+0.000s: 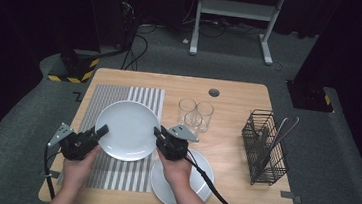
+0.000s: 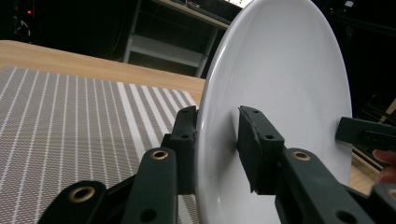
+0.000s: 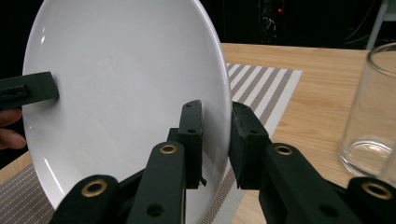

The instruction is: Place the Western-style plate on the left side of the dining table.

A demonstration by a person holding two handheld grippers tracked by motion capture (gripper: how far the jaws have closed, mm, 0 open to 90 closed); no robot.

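White round plate held up by two black hand-held grippers, one on each side.

Left hand-held gripper [image 1: 102, 130] pinches the big white round plate [image 1: 128, 129] on its left rim; right hand-held gripper [image 1: 158, 131] pinches the right rim. It sits between them, above the striped grey mat [image 1: 112, 173]. On the wooden worktop [image 1: 230, 142]: two plates, counting the second white plate [image 1: 201, 184], three clear glasses [image 1: 195, 114], one black wire basket [image 1: 263, 147].

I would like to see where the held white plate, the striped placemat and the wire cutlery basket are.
held white plate [image 1: 127, 127]: high view, centre of its face.
striped placemat [image 1: 103, 97]: high view, bare far-left part.
wire cutlery basket [image 1: 278, 166]: high view, right wall.
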